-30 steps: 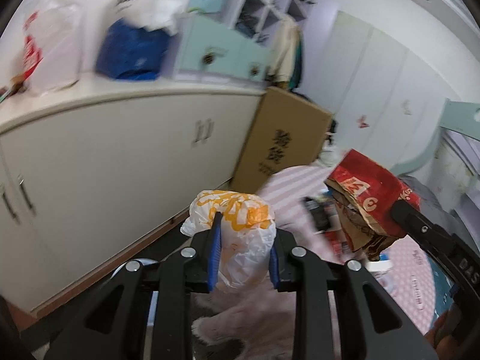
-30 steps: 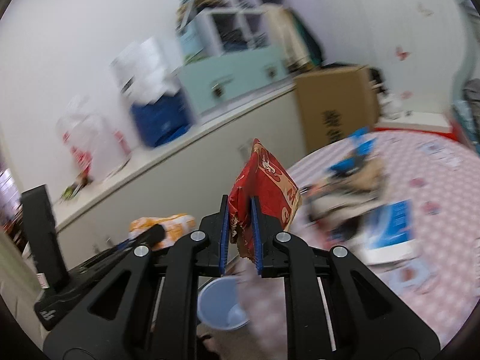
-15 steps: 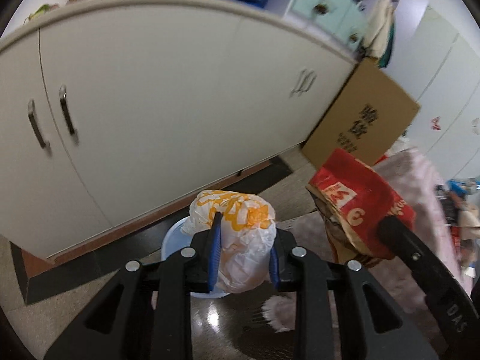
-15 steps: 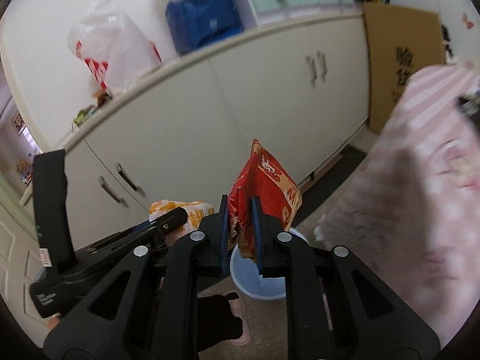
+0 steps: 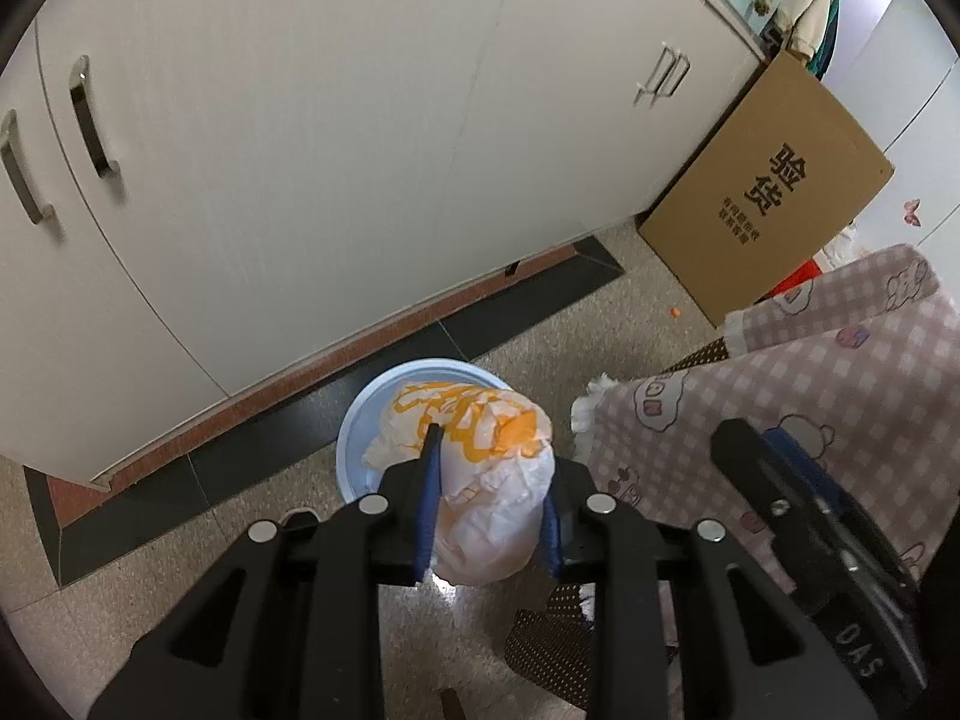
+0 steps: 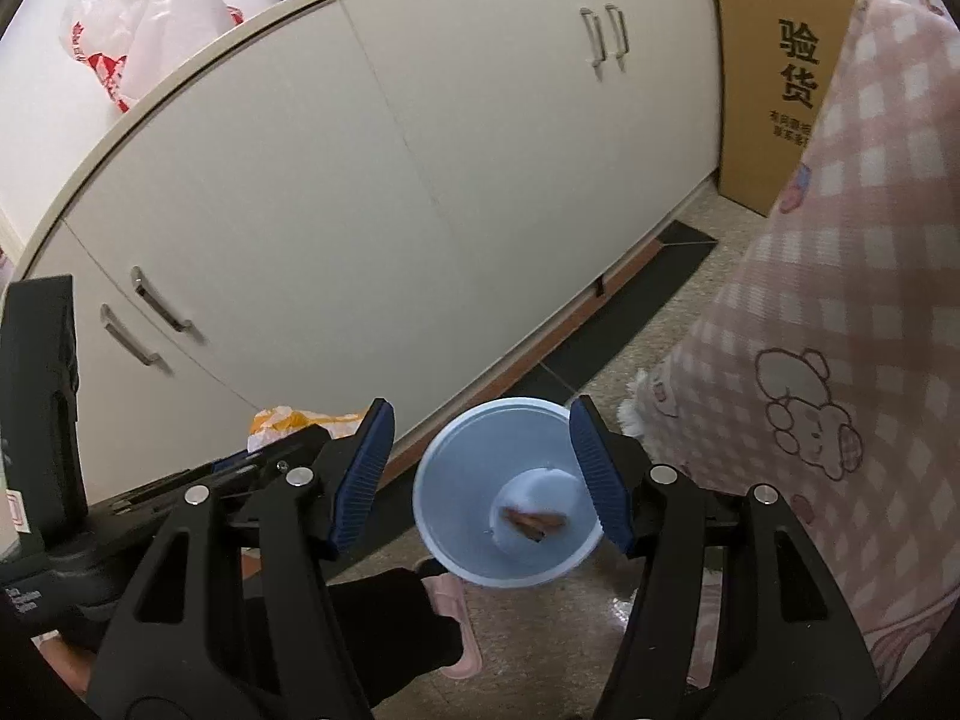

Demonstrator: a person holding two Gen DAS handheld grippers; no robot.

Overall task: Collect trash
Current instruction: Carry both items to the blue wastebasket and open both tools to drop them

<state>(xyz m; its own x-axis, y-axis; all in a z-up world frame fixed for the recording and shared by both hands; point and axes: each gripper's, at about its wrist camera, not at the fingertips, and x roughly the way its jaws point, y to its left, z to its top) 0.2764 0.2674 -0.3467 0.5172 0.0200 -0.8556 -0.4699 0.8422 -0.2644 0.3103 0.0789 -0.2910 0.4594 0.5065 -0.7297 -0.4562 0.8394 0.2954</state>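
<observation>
A crumpled white wrapper with orange print [image 5: 480,468] sits between the pads of my left gripper [image 5: 489,456], which is shut on it just above a light blue bin [image 5: 354,438] on the floor. In the right wrist view my right gripper [image 6: 480,420] hangs over the same bin [image 6: 456,510]. Its jaws are opening and nothing is between them. A blurred reddish-brown wrapper [image 6: 534,523] lies at the bin's bottom. The orange-printed wrapper [image 6: 300,420] shows at the left, behind the left gripper's body.
White cabinet doors [image 5: 360,150] stand right behind the bin. A cardboard box [image 5: 768,192] leans on the cabinet at the right. A pink checked cloth [image 6: 840,300] hangs close on the bin's right. A pink slipper [image 6: 459,630] and a dark-clad leg [image 6: 390,618] are by the bin.
Both grippers have swung down from the table toward the floor bin. The right jaws have opened and the red snack bag has left them; a reddish wrapper now lies in the bin.
</observation>
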